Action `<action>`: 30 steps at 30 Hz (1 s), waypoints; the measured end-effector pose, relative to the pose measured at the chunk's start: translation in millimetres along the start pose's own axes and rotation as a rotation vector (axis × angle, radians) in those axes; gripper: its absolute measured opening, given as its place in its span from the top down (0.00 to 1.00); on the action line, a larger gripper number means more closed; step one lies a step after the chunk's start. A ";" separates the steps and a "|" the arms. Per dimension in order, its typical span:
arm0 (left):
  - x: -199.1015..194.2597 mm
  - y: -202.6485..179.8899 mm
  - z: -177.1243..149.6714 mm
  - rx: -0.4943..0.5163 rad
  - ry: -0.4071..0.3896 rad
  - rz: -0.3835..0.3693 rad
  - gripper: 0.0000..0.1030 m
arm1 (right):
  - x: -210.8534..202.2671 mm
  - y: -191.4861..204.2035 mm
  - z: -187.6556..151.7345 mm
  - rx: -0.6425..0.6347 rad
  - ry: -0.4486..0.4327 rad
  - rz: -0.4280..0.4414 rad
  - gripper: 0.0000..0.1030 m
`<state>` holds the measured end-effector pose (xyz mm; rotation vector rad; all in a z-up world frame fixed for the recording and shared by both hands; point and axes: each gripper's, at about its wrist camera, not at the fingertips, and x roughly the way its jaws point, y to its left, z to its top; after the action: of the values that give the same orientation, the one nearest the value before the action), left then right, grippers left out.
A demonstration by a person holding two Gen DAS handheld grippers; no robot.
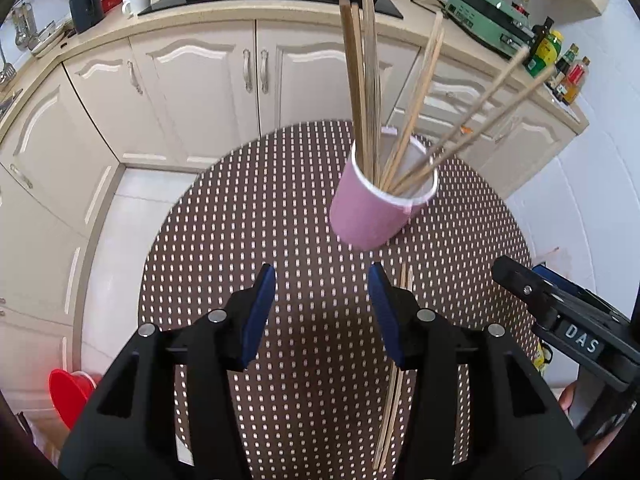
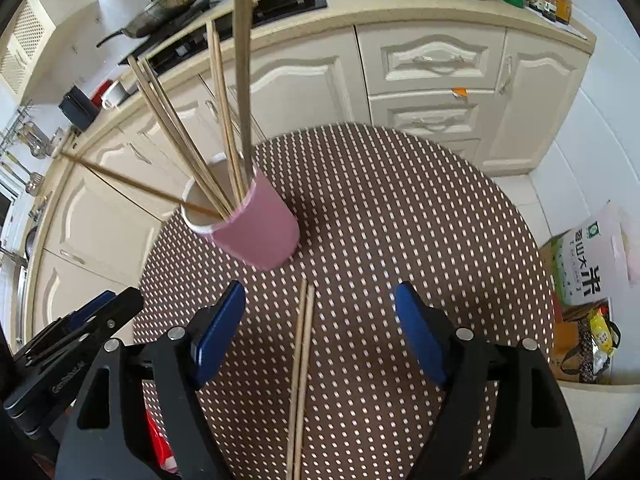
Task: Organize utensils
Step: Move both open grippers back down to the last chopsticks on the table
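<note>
chopsticks [image 2: 301,380] cut off below, cup [image 2: 260,232] base unclear

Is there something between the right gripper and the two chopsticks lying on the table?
Nothing visible. The loose chopsticks lie on the dotted table directly between the open fingers of the right gripper. The pink cup stands beyond them.

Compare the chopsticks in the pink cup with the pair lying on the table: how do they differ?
The chopsticks in the pink cup stand up and fan apart; the pair on the table lies flat, side by side. The cup holds several; the table has two. All look like plain wood.
</note>
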<state>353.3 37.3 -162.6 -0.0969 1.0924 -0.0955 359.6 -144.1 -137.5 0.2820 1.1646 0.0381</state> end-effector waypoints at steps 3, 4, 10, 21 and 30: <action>3.7 0.6 -13.5 0.000 0.023 0.016 0.53 | 9.3 -2.6 -13.4 -0.010 0.038 -0.029 0.25; 5.6 1.1 -18.5 0.000 0.035 0.022 0.53 | 12.7 -3.5 -17.8 -0.010 0.050 -0.035 0.25; 16.6 3.2 -41.7 0.002 0.101 0.039 0.51 | 36.3 -4.2 -41.5 -0.021 0.140 -0.066 0.24; 38.6 21.2 -75.8 0.008 0.149 0.134 0.51 | 74.4 11.3 -70.6 -0.096 0.241 -0.110 0.24; 45.2 27.5 -79.3 0.005 0.177 0.121 0.49 | 97.8 18.0 -69.1 -0.109 0.277 -0.146 0.24</action>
<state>304.3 56.4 -242.0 -0.0183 1.2721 0.0021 337.8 -95.8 -246.5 0.0959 1.4505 0.0120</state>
